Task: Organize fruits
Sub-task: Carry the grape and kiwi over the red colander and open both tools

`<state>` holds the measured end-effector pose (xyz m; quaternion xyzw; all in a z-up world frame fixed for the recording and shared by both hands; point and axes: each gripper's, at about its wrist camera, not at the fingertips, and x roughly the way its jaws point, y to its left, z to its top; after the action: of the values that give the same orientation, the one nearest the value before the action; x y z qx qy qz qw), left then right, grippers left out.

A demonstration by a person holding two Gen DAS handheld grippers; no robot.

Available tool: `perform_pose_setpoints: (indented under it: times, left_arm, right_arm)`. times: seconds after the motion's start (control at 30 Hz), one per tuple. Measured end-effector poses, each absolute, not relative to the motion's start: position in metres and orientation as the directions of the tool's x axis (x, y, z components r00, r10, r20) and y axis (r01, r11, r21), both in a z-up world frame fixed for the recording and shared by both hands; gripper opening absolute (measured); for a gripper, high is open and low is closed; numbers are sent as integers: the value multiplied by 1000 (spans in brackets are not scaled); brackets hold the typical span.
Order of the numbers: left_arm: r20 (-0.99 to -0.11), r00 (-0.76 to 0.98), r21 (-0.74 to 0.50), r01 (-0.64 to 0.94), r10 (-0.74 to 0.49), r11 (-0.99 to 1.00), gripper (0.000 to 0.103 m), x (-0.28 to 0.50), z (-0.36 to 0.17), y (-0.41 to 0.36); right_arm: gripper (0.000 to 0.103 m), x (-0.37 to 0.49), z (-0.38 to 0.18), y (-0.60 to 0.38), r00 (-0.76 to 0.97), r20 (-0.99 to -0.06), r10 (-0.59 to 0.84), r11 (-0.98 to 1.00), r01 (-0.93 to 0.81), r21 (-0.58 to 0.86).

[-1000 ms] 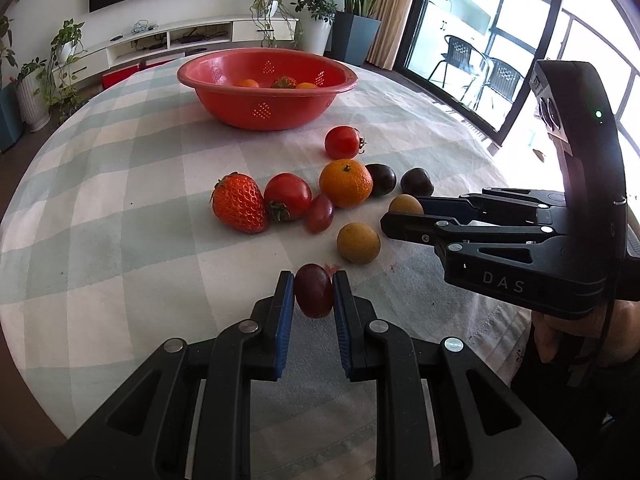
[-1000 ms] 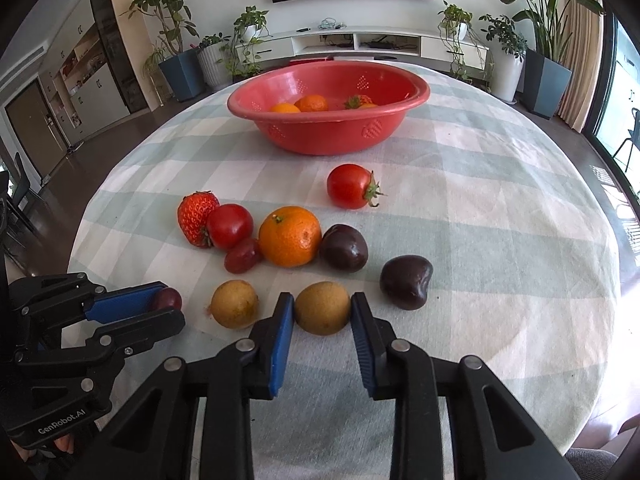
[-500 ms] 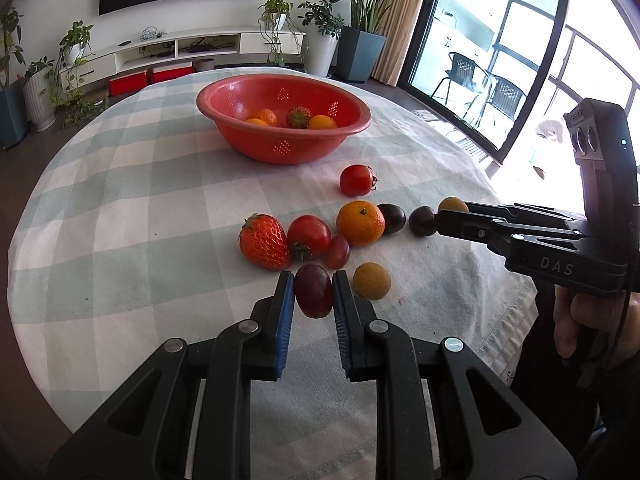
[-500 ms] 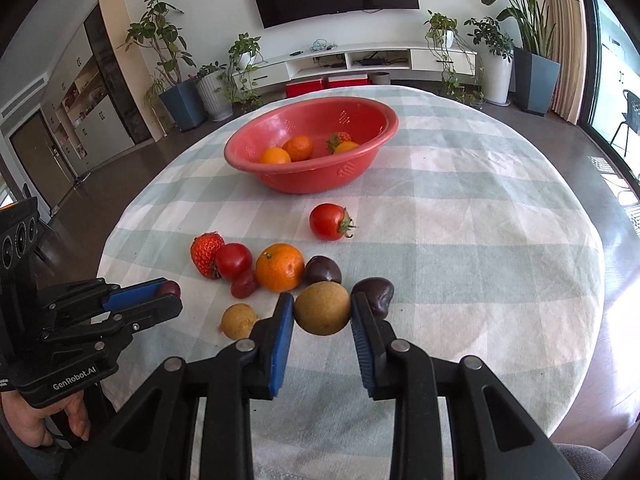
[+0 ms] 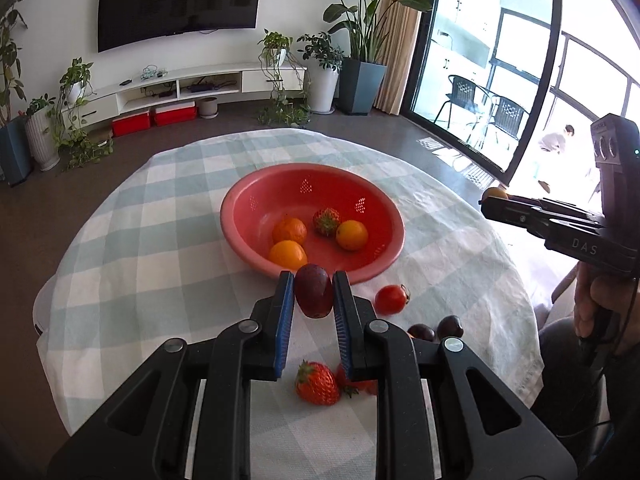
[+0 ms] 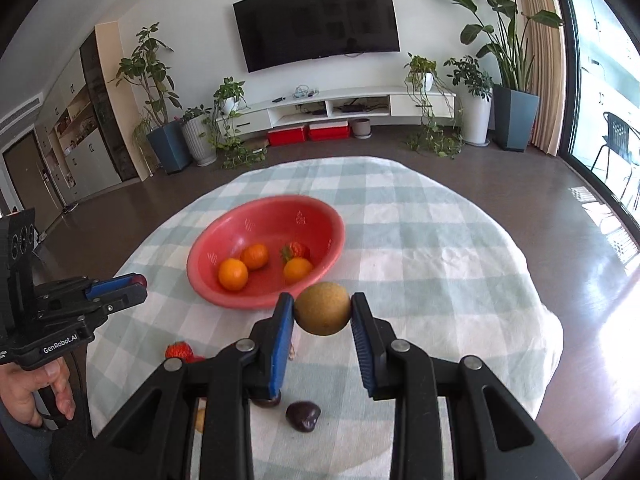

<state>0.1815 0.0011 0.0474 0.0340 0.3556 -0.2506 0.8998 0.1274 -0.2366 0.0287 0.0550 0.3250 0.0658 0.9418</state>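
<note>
My left gripper (image 5: 314, 294) is shut on a dark red-purple oval fruit (image 5: 313, 290), held in the air just short of the red bowl (image 5: 248, 196). My right gripper (image 6: 323, 312) is shut on a round tan-brown fruit (image 6: 323, 308), also lifted, near the bowl's (image 6: 320, 210) front rim. The bowl holds three oranges (image 5: 289, 230) and a strawberry (image 5: 326, 221). On the checked cloth below lie a strawberry (image 5: 316, 384), a tomato (image 5: 392, 299) and two dark fruits (image 5: 450, 326). The other gripper shows at each view's edge: the right (image 5: 494, 200), the left (image 6: 138, 282).
The round table (image 6: 440, 240) wears a green-and-white checked cloth and drops off on all sides. A dark fruit (image 6: 303, 416) lies under my right gripper. Hands (image 6: 36, 384) hold the grippers' handles. Beyond are a TV wall, potted plants and glass doors.
Both grippers have risen off the table with their fruits and moved toward the red bowl. The loose fruits now lie low in both views, and the bowl's inside shows.
</note>
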Motion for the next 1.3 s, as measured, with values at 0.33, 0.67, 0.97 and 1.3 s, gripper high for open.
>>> perform_pose_setpoints:
  times: [0.33,0.67,0.97,1.3]
  left_arm:
    - [-697,602,-48,504,-390,863,18,268,51,-38]
    - [-768,540,-30,506,-344,862,18,318,6,-52]
    - [-788,516,-38,503,-336,863,18,329,-20,-53]
    - [-792,511,-31,513,-334,858,18,327,-25,-56]
  right_arm:
    - [32,215,35,-195,742,-626,240,969,-221,109]
    - [32,241,-23,-164,616,-745,256,949,-307,72]
    - [32,248,-48,-152,564,-792,235,940,-340,37]
    - [32,248,-56,-152,557,-802,217,943,-332,25]
